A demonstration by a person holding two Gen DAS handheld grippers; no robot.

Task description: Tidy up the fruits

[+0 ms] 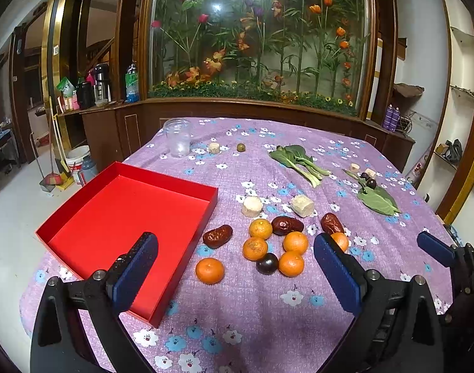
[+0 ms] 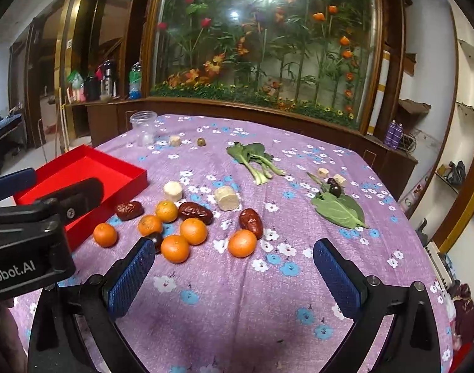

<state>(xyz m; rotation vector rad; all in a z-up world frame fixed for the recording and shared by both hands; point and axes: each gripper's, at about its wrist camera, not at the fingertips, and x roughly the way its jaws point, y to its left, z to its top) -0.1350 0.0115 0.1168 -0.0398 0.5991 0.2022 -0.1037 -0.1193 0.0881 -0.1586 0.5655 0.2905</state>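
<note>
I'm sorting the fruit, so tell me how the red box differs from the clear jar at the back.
The red box is low, wide, opaque and square-cornered; the clear jar is taller, narrow, round and see-through. The box sits at the table's near left edge beside the oranges; the jar stands upright farther back. Both are open on top and look empty.

Tangerines (image 1: pixel 275 247) lie beside empty red box (image 1: pixel 125 227).

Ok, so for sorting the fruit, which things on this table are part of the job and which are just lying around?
Part of the job:
- red box, nothing in it
- six oranges, e.g.
- three red dates, e.g.
- dark plum among the oranges

Just lying about:
- clear jar
- leafy greens
- pale cut chunks, e.g.
- loose green leaf
</note>
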